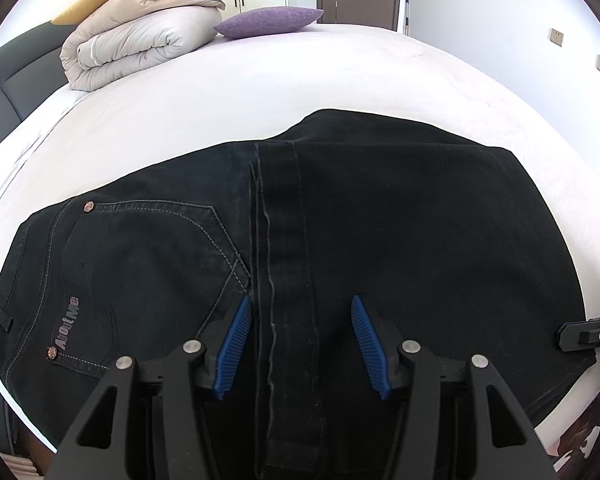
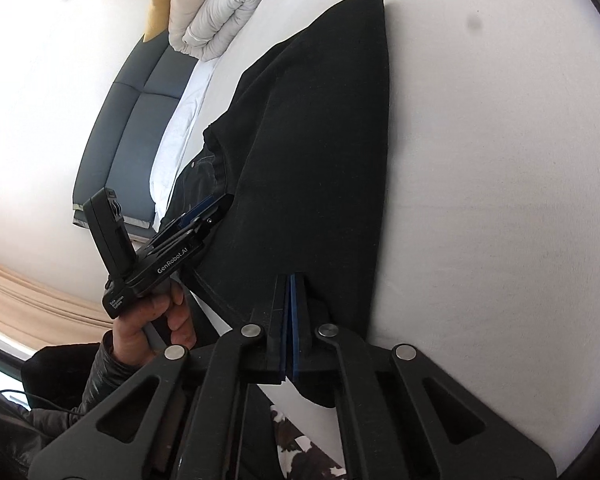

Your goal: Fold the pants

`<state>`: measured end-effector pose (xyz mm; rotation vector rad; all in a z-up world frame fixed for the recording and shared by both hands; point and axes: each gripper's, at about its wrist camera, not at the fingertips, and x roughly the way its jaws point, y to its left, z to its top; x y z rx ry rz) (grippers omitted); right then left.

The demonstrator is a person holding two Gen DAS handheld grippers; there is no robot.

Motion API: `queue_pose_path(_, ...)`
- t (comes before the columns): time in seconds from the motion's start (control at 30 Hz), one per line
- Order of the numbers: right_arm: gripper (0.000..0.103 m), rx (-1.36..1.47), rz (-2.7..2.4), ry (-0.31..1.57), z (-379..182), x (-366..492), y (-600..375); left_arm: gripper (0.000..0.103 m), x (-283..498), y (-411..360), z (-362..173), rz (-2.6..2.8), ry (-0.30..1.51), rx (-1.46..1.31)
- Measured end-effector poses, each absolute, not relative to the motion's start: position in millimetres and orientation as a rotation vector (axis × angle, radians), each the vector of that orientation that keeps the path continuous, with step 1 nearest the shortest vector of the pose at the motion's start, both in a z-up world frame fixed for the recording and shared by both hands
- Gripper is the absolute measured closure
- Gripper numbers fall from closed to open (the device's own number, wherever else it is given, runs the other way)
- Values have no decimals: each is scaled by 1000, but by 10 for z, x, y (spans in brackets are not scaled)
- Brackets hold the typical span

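Observation:
Black jeans [image 1: 340, 240] lie folded on the white bed, a back pocket with an "AboutMe" label at the left. My left gripper [image 1: 300, 304] is open, its blue pads [image 1: 236, 344] spread over the jeans' near edge, straddling a vertical seam. In the right wrist view the jeans [image 2: 312, 140] stretch away as a long dark band. My right gripper [image 2: 292, 280] is shut on the jeans' near edge. The left gripper [image 2: 204, 208] shows there too, held by a hand, resting on the jeans. The right gripper's tip [image 1: 580, 334] shows at the jeans' right edge.
The white bed [image 1: 300, 88] extends far beyond the jeans. A rolled beige duvet [image 1: 136, 44] and a purple cushion [image 1: 268, 22] lie at the far left end. A dark padded headboard [image 1: 4, 84] stands left. A door and wall are behind.

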<state>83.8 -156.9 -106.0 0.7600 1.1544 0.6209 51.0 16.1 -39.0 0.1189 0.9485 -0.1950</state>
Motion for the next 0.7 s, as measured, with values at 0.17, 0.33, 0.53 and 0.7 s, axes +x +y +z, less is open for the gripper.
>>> queue_pose_path(0.17,103,744,606,1142,-1069,811,-1564,48,505,245,-349,-199,954,51)
queue_pose_path(0.33,103,741,600,1136,-1073,808,-1553,47,240,750,-91,-208,870,-190)
queue_pose_path(0.53,103,747,603,1129,-1084,825,-1519,19,-242,1954,81,-51,685,-601)
queue_pose_path(0.7,103,754,600,1125,-1093,836,-1498,19,-544,2729,-167,25,565,-976)
